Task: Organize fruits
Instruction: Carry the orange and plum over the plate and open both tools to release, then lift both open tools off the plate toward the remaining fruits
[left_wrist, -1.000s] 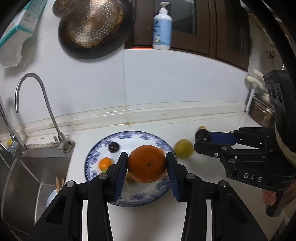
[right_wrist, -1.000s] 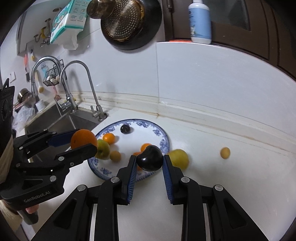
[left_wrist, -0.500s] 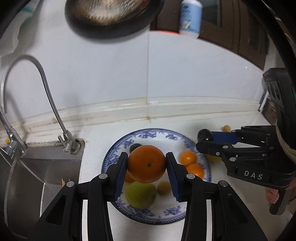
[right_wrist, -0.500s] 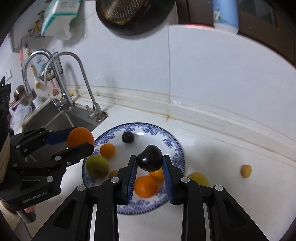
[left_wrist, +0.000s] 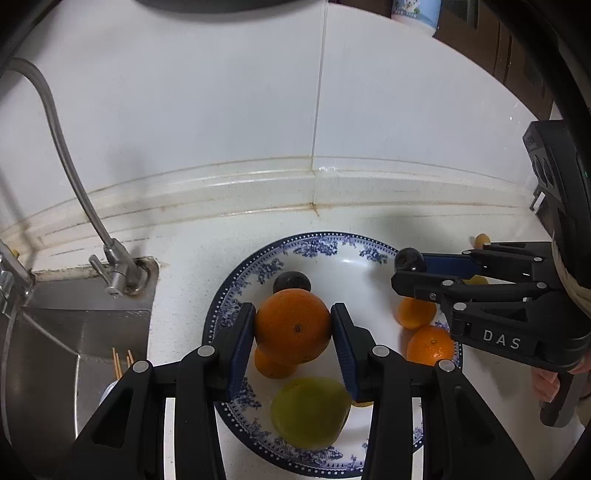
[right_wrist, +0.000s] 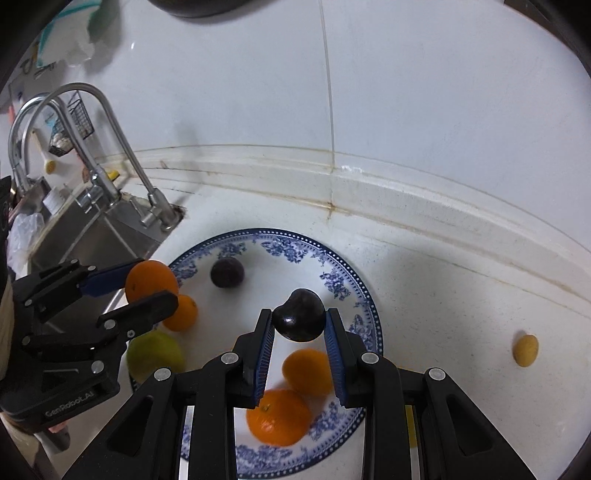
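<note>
My left gripper is shut on a large orange and hangs over the blue-and-white plate. My right gripper is shut on a dark plum above the same plate. On the plate lie another dark plum, a green fruit, and several small oranges. In the right wrist view the left gripper with its orange shows at the left. In the left wrist view the right gripper with its plum shows at the right.
A steel sink and curved tap stand left of the plate. A small yellow fruit lies on the white counter to the right. A yellowish fruit sits behind the right gripper. The tiled wall rises close behind.
Both grippers have moved forward and down over the plate, still holding their fruit. The plate now fills more of both views and the wall items have slid out of the top.
</note>
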